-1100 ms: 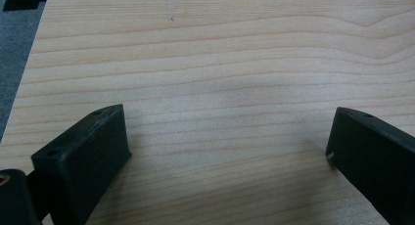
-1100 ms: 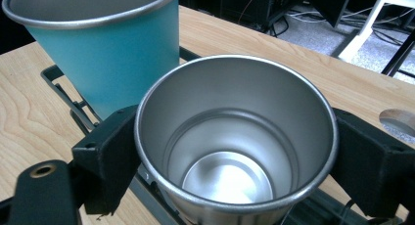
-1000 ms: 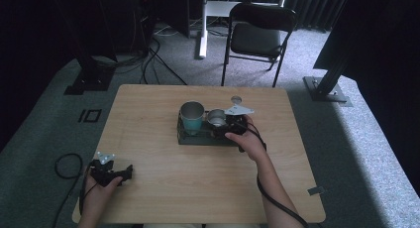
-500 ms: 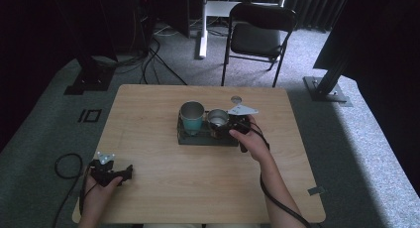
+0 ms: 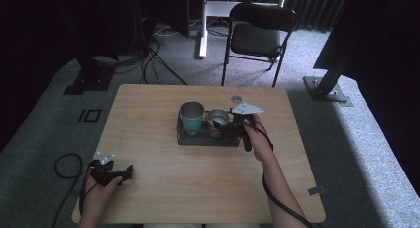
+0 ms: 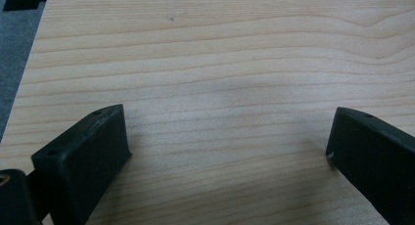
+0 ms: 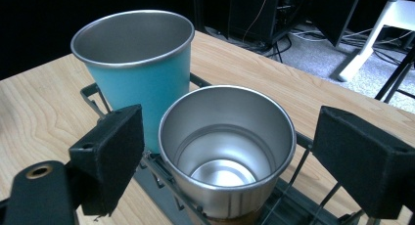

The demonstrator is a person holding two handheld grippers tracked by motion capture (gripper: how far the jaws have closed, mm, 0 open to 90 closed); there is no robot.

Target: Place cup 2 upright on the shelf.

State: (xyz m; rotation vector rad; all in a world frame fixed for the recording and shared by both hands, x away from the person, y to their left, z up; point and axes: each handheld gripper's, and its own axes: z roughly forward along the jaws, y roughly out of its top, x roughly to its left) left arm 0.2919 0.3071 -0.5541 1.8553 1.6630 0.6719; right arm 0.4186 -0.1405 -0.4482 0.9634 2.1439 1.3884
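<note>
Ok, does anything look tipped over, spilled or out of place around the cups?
Nothing stands out. The teal cup and steel cup stand upright and empty in the wire rack; the right gripper straddles the steel cup, open.

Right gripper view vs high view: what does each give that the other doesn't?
Right gripper view: the steel cup's empty, shiny inside, and the right gripper with its jaws open either side of that cup, not touching it.
High view: the left gripper near the table's front left corner, the folding chair, floor cables.
Both: the teal cup and steel cup side by side in the wire rack.
</note>
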